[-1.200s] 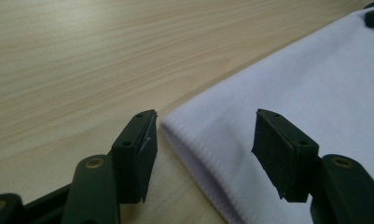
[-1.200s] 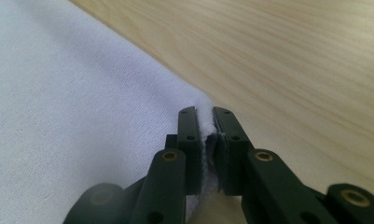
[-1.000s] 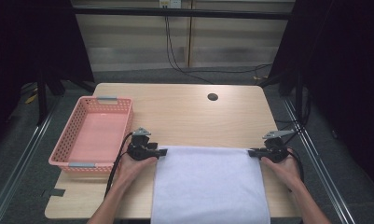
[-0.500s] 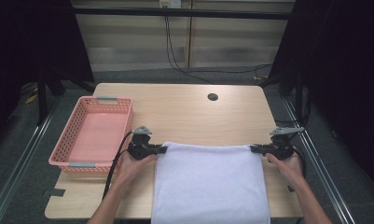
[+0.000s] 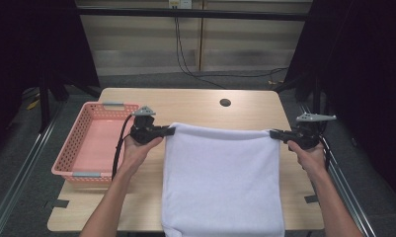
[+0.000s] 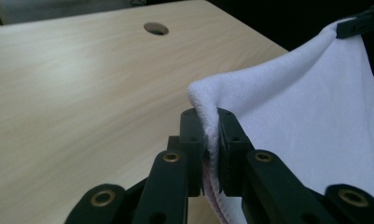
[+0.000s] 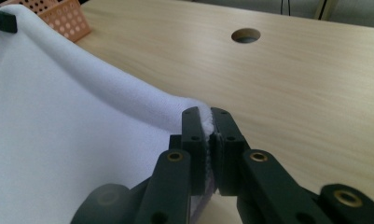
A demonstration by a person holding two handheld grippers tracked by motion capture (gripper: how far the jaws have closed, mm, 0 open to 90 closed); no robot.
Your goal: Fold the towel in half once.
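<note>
The basket [image 5: 94, 143] sits on the worktop [image 5: 195, 101] just left of the left tongs [image 5: 170, 131], empty as far as the high view tells, likely waiting for the towel [image 5: 220, 182] once folded.

The left tongs have just been closing and now pinch the towel's far left corner: in the left gripper view the pads [image 6: 194, 135] press the doubled hem tight, with cloth bulging over their tips. The left hand [image 5: 138, 148] wraps the body from below, forearm reaching forward and slightly inward, tongs pointing level toward the right.

Between the two tongs the towel's far edge stretches nearly taut and lifted off the worktop, while the rest slopes down toward the person and hangs over the near edge. Holding both corners apart like this keeps the cloth flat and square, probably for a fold.

The right tongs [image 5: 275, 134] mirror the left, clamped shut on the far right corner; the right gripper view shows a thin strip of cloth squeezed between the pads [image 7: 222, 140]. The right hand [image 5: 309, 150] grips from behind, forearm angled inward, tongs pointing left.
</note>
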